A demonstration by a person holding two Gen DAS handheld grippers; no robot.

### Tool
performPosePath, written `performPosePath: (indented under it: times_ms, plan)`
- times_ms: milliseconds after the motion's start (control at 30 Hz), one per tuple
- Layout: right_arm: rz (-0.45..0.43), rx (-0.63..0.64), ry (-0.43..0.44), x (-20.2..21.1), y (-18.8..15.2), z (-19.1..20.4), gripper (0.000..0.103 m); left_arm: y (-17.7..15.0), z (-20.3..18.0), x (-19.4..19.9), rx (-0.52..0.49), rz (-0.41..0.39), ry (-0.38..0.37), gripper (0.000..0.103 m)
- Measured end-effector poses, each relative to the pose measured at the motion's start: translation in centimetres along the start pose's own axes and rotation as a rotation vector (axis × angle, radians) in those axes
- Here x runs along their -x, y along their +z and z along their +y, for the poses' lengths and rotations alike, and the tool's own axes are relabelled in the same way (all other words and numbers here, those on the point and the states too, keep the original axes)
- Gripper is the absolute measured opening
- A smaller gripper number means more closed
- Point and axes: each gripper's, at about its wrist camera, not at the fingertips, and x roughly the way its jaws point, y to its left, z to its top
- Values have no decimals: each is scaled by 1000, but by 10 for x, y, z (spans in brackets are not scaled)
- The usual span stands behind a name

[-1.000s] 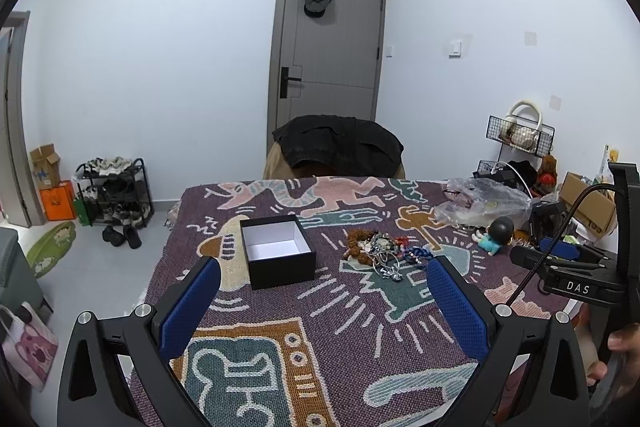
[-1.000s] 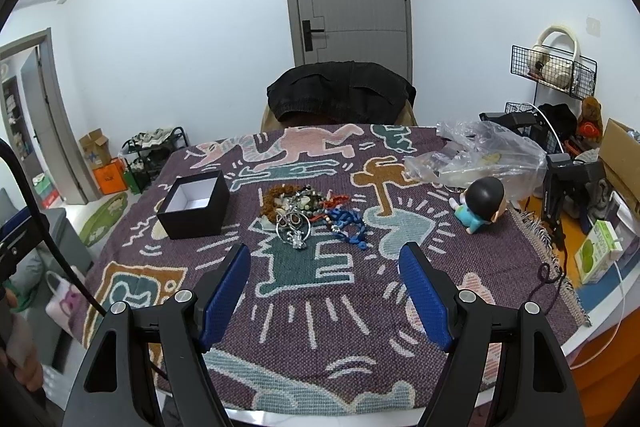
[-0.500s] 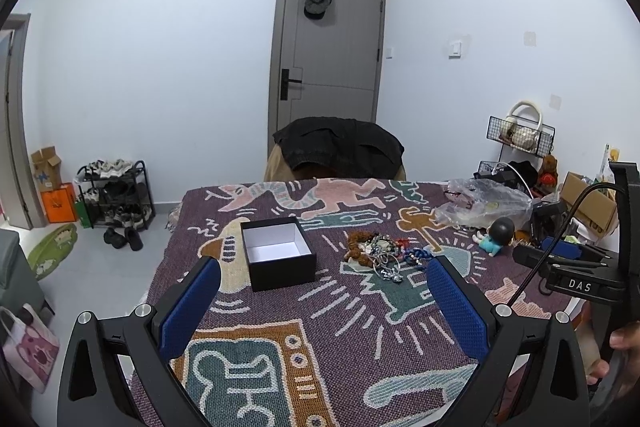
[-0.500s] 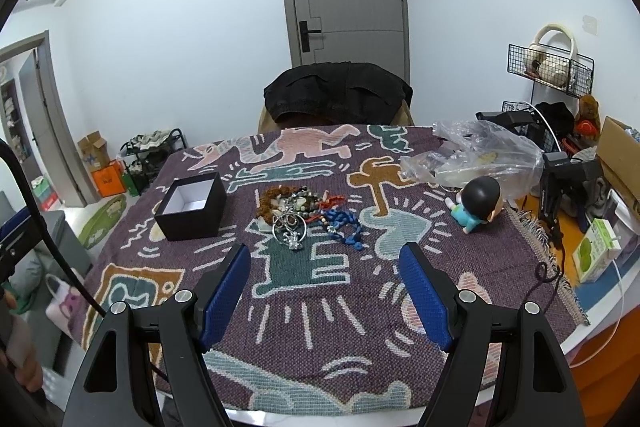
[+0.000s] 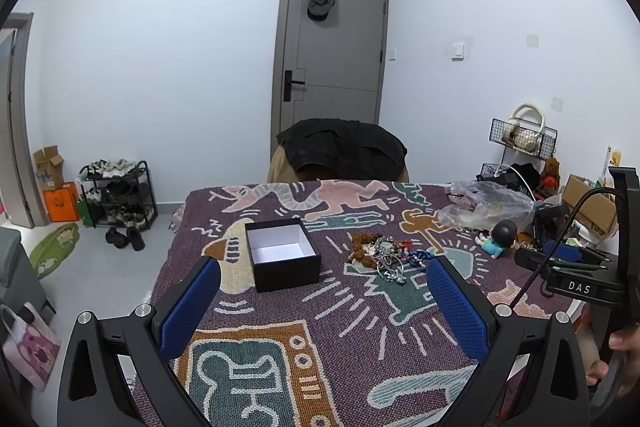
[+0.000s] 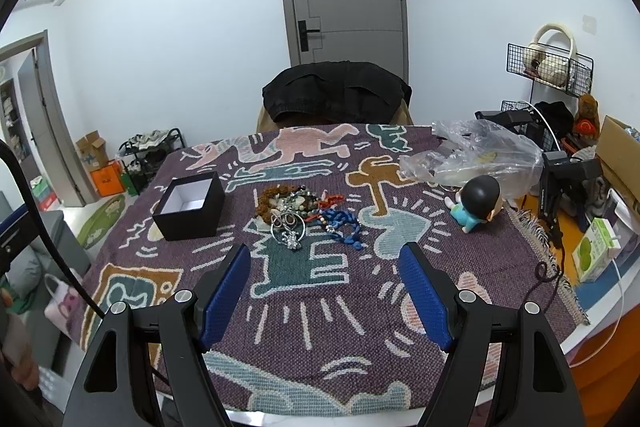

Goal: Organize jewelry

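A pile of jewelry (image 6: 304, 211) lies mid-table on the patterned cloth: brown beads, silver rings, blue and red strands. It also shows in the left wrist view (image 5: 386, 255). An open black box (image 6: 190, 207) with a white inside stands left of the pile; it also shows in the left wrist view (image 5: 282, 253). My left gripper (image 5: 322, 279) is open and empty, above the near table, short of the box and pile. My right gripper (image 6: 324, 267) is open and empty, just short of the pile.
A clear plastic bag (image 6: 472, 155) and a small doll (image 6: 476, 203) lie at the table's right. A chair with a black jacket (image 6: 336, 95) stands behind the table. A juice carton (image 6: 596, 247) and clutter sit off the right edge. My right gripper's body (image 5: 576, 275) shows at the right of the left wrist view.
Both views have shifted only slightly; the right gripper has edged a little closer to the pile. Both grippers stay open and empty.
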Motion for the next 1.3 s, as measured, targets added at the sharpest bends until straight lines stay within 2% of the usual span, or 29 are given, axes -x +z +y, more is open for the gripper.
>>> performPosePath:
  times_ms: [933,1133,1300]
  plan:
    - [-6,-13,0,-4,3,-11,76,-3,0,-9,1,18,3,103]
    - [-9,-9,32,-8,7,-11,76,2,-2,-18,2,21,-10,103]
    - [-6,-6,39,-17,15,-15,76,10,-6,-30,1,31,-49,103]
